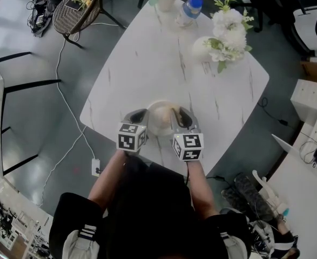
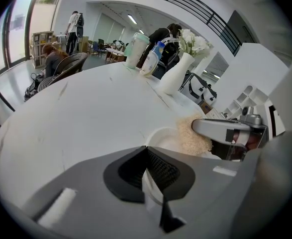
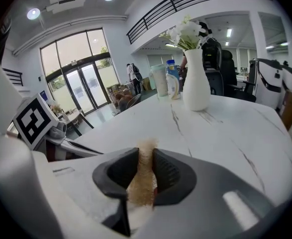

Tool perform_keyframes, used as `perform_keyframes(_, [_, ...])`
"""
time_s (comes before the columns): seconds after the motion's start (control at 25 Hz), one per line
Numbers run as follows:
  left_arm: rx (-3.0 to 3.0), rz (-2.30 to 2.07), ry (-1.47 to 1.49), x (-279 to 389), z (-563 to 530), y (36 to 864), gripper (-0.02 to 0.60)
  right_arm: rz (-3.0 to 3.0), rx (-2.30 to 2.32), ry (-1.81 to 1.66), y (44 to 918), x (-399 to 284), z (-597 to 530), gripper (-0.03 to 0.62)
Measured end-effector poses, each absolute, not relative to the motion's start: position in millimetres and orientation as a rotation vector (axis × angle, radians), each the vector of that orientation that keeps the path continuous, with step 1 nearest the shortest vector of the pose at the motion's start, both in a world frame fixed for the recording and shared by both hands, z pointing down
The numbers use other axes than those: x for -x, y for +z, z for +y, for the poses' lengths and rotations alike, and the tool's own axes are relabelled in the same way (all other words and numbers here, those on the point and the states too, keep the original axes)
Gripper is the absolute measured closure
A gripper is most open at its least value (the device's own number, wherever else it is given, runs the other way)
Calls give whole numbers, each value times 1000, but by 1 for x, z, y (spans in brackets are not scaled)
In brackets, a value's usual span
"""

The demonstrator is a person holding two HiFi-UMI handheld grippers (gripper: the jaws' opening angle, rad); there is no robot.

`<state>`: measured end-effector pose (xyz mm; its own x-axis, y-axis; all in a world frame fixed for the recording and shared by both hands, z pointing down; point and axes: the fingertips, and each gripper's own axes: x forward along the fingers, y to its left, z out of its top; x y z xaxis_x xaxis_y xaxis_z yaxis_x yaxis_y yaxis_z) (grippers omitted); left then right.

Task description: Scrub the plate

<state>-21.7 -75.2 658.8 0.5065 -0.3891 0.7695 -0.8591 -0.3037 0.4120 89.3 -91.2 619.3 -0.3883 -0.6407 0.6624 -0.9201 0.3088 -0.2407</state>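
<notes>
two hand-held grippers work on one white plate (image 1: 157, 120), which lies close to the near edge of the bench (image 1: 147, 63). the left hand-held gripper (image 2: 148, 169) is closed on the plate's rim. the right hand-held gripper (image 3: 145, 167) pinches a beige scrub pad (image 3: 142, 185).

to scrub well, i think the left one must hold the rim firm while the pad presses flat in small circles, without pushing the plate over the edge.

the head view gives the plate's place on the bench, but only the gripper views show each grip clearly.

text: none readable | labels: none readable | numbers: none
</notes>
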Motion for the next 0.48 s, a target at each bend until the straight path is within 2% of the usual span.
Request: perform_keyframes(0.48, [-1908, -1011, 685, 22, -80, 658, 575, -2045, -1476, 840, 626, -123, -96, 503])
